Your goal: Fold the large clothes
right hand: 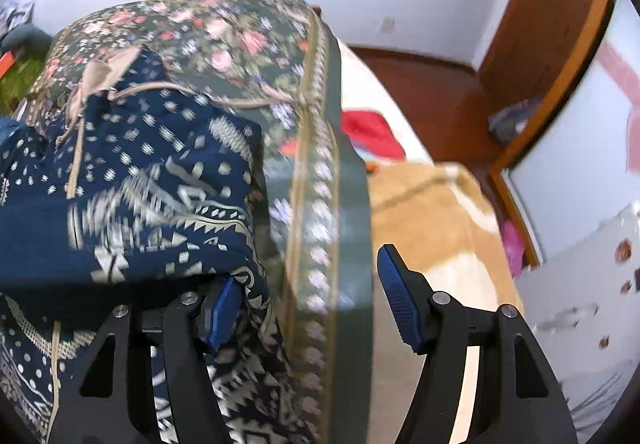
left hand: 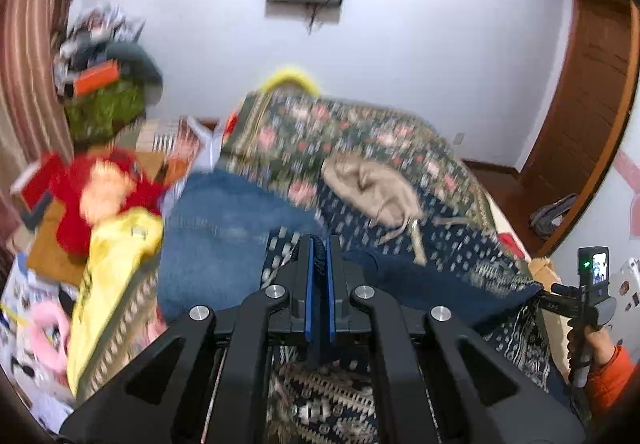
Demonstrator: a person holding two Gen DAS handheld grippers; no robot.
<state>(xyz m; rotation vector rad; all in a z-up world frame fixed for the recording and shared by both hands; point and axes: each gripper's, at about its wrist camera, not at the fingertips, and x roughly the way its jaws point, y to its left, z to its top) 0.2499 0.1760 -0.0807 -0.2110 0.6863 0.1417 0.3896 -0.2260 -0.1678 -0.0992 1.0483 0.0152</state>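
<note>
Right wrist view: right gripper (right hand: 312, 308) open, holding nothing; navy patterned garment (right hand: 132, 180) drapes over its left finger. Left gripper (left hand: 320, 264) pinched shut on the garment.

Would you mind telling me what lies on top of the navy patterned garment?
A beige bag with its strap rests on the garment. What lies beneath the garment is covered.
</note>
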